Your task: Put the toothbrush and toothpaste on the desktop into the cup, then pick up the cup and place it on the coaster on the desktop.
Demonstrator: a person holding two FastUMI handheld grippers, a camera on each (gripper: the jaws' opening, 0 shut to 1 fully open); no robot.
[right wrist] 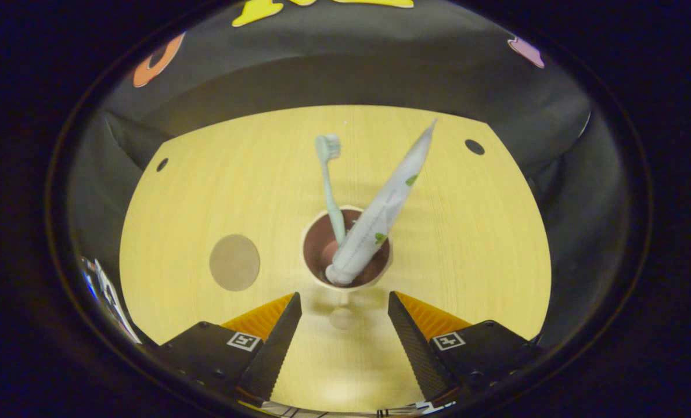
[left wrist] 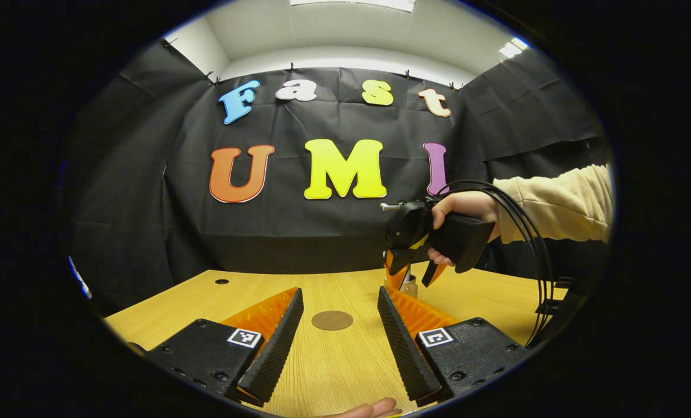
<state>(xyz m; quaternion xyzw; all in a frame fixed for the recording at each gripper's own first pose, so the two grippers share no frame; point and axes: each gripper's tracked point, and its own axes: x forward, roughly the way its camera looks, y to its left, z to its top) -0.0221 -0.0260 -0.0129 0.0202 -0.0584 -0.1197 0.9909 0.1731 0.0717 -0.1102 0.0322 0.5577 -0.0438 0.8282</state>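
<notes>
The cup (right wrist: pixel 346 247) stands upright at the middle of the wooden tabletop (right wrist: pixel 467 244), with the toothbrush (right wrist: pixel 331 186) and the toothpaste tube (right wrist: pixel 383 209) both inside it, leaning out toward twelve and one o'clock. The round coaster (right wrist: pixel 234 262) lies flat at nine o'clock from the cup, well apart from it. The right gripper (right wrist: pixel 344 325) hangs above the cup looking steeply down, jaws spread and holding nothing. The left gripper (left wrist: pixel 337 334) waits low over the tabletop, jaws likewise spread and empty, the coaster just beyond them.

The tube is long and top-heavy, so a grip that tilts the cup, or a quick sideways carry, could tip it out or topple the cup. A jaw coming down could also knock either leaning item. A small handle seems to point toward six o'clock, though the view is too foreshortened to be sure.

The tube carries green marks, unreadable here; the square markers on the fingers hold no words.
</notes>
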